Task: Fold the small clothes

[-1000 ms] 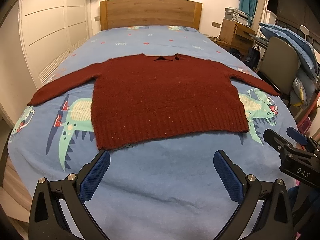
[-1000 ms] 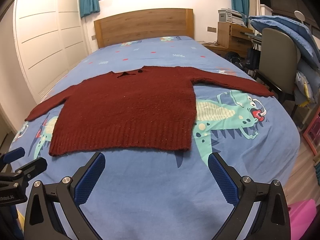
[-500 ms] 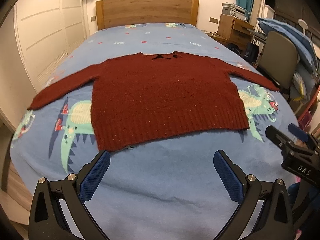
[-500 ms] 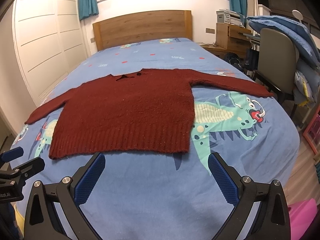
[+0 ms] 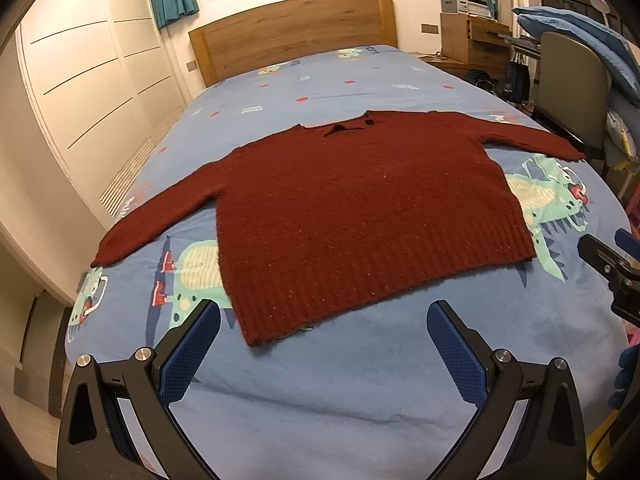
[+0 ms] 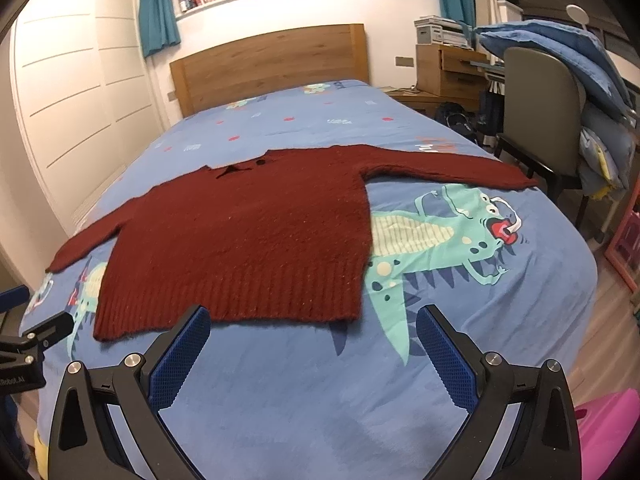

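A dark red knitted sweater (image 5: 360, 204) lies flat on the blue bed cover, sleeves spread out, collar toward the headboard; it also shows in the right wrist view (image 6: 248, 236). My left gripper (image 5: 324, 320) is open and empty, just before the sweater's hem near its left corner. My right gripper (image 6: 312, 320) is open and empty, its left pad (image 6: 184, 352) over the hem near the sweater's right corner. The right gripper shows at the right edge of the left wrist view (image 5: 612, 272); the left gripper shows at the left edge of the right wrist view (image 6: 28, 340).
The bed (image 5: 360, 392) has a blue cover with green dragon prints and a wooden headboard (image 5: 296, 32). White wardrobe doors (image 5: 88, 92) stand to the left. A chair (image 6: 540, 112) draped with blue bedding and a wooden desk (image 6: 444, 68) stand to the right.
Both grippers have moved forward toward the sweater's hem and the views tilted up a little. The sweater has not moved. Both grippers stay open.
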Motion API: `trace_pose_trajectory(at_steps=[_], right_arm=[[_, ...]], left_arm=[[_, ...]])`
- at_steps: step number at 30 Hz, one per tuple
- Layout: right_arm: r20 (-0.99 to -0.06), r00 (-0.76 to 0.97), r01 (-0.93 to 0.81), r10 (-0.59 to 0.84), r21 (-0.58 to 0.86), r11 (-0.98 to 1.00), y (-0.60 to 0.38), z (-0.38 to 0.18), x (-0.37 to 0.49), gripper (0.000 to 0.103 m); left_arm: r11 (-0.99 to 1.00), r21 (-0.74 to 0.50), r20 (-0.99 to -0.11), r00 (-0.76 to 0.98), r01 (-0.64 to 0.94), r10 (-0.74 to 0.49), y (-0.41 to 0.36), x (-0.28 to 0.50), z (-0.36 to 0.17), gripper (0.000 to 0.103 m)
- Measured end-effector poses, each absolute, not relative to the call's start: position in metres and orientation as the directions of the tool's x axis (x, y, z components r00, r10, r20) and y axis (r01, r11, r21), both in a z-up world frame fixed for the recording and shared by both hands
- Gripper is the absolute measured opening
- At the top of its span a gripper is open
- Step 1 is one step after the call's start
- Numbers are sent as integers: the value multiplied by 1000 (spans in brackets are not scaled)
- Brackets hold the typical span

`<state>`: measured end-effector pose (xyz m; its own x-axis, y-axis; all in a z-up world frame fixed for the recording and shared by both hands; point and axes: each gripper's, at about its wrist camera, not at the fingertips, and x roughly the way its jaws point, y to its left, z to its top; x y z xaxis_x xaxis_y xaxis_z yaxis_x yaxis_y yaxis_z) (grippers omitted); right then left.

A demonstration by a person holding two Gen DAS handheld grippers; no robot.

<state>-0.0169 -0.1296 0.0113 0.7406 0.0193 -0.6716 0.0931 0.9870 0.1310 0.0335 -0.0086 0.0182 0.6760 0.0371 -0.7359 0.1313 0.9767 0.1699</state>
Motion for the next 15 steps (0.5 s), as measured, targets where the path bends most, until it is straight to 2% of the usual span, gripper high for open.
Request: trace_pose_trajectory(at_steps=[15], right_arm=[[-666,745,151,34,217,965,-176,12,23,103]], left_arm=[[979,204,-694,709,27,125,-8,65,44,102]])
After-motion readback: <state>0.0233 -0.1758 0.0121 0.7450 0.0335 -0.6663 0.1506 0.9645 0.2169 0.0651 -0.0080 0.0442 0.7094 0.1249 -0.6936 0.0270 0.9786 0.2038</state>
